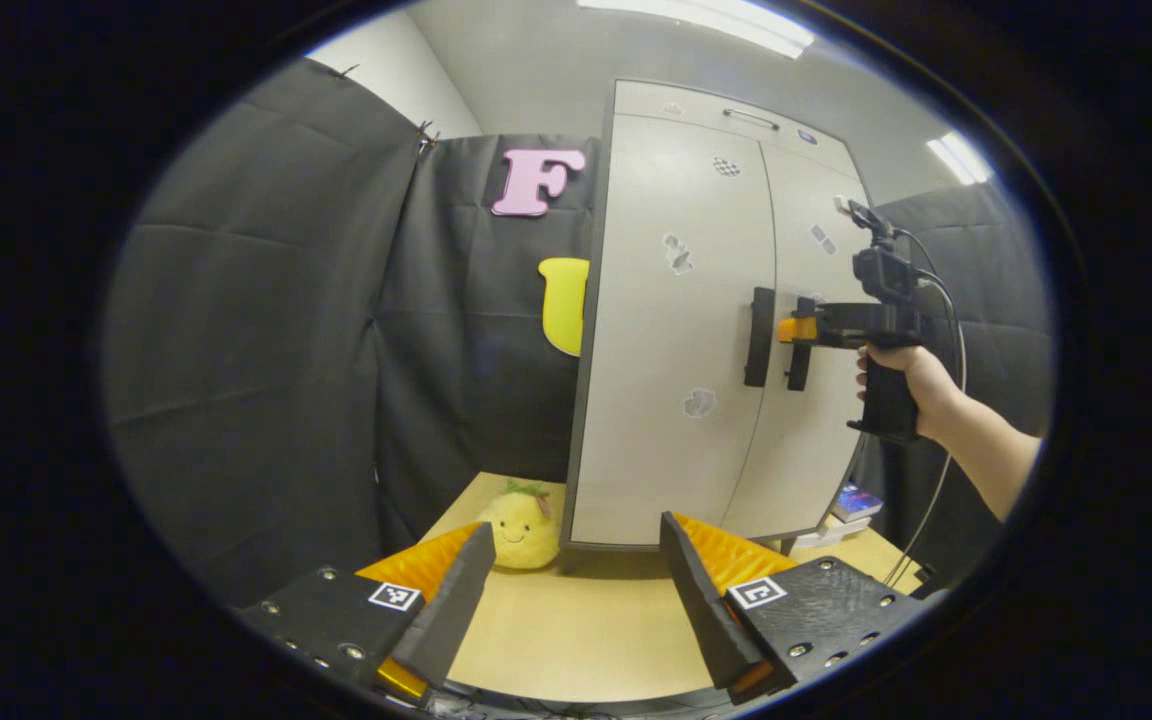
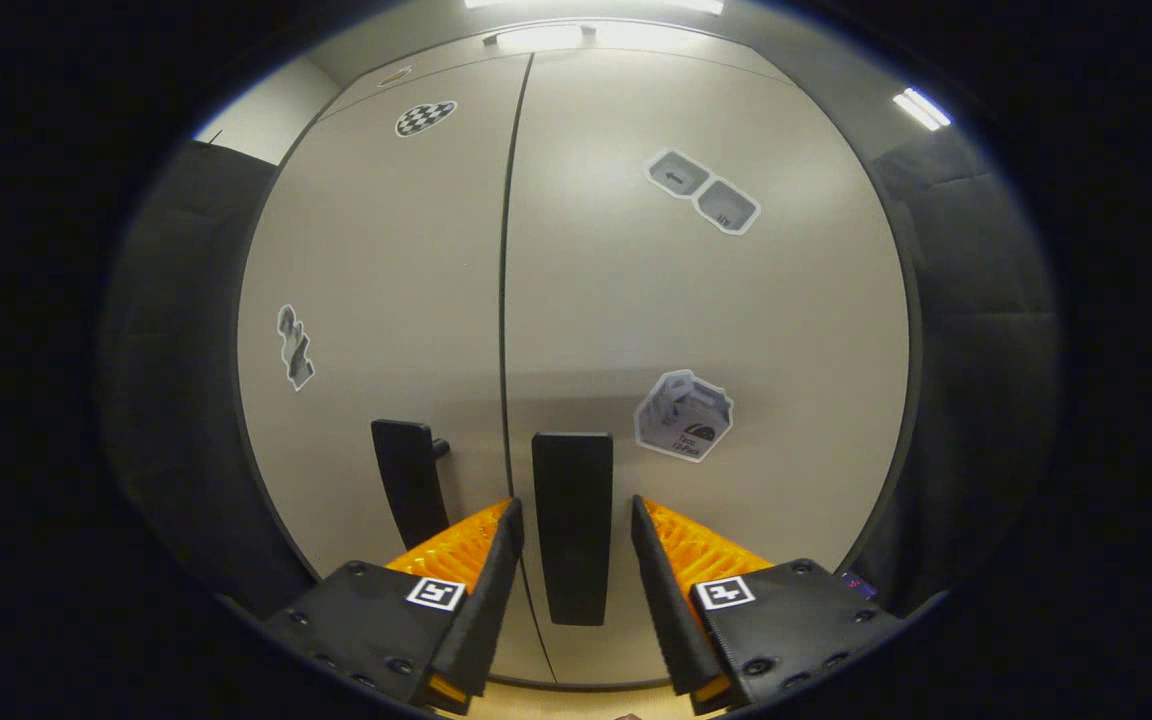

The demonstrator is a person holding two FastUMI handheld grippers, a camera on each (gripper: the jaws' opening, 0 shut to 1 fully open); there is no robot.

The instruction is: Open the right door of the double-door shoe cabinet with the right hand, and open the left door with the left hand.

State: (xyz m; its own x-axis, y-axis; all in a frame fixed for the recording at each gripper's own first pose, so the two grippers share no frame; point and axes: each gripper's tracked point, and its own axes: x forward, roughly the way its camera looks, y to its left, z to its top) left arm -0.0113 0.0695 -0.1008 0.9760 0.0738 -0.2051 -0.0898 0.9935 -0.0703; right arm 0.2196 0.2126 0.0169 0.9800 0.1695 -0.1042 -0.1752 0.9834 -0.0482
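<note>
Wooden table point(image 1: 576, 640) under cabinet point(image 1: 676, 330), plush point(image 1: 521, 527)

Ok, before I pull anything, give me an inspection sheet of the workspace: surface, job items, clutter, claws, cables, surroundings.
Surface: light wooden table, bare in front of the cabinet.
Job's things: shoe cabinet upright, both doors closed; left handle and right handle side by side at the seam.
Clutter: yellow plush toy by the cabinet's left corner; small items at its right, too small to tell.
Claws: right claw open, fingers straddling the right handle, not pressing; left claw open, holding nothing, back from the cabinet.
Cables: one cable hanging from the right claw's unit.
Surroundings: black cloth booth walls; ceiling lights.
</note>
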